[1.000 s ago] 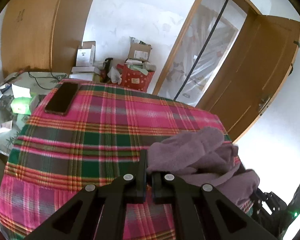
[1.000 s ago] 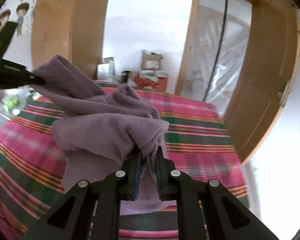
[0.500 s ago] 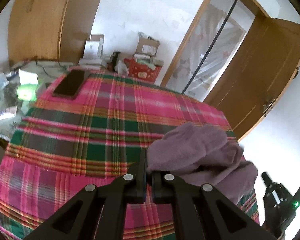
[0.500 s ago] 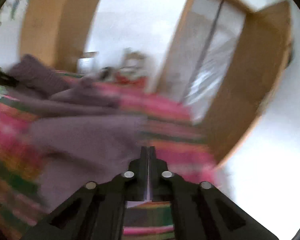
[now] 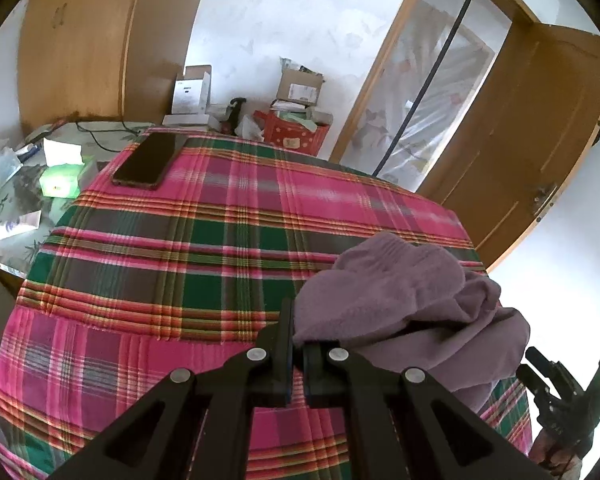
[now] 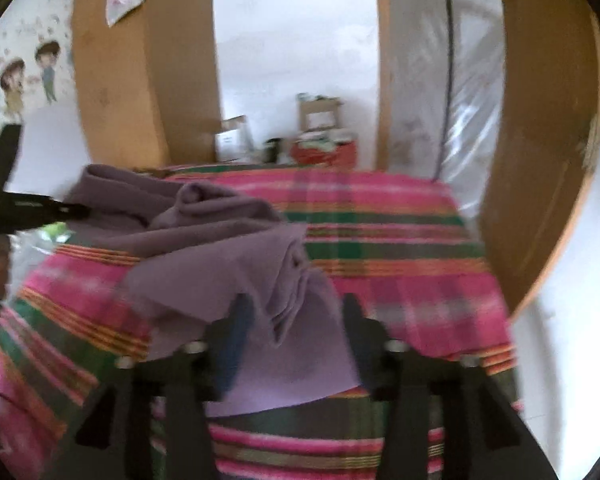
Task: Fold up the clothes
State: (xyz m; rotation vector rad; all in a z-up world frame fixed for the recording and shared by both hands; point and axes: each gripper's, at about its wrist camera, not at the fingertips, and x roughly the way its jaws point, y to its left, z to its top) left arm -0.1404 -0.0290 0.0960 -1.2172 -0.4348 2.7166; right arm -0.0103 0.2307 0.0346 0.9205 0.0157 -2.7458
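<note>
While our left gripper [image 5: 296, 344] stays clamped on an edge of the purple garment [image 5: 412, 304], our right gripper [image 6: 296, 320] stands wide open with a fold hanging between its fingers. We see the garment bunched near the right edge of the plaid tablecloth [image 5: 180, 260]. Much open cloth lies to the left, up to the phone [image 5: 150, 159] at the far left corner.
</note>
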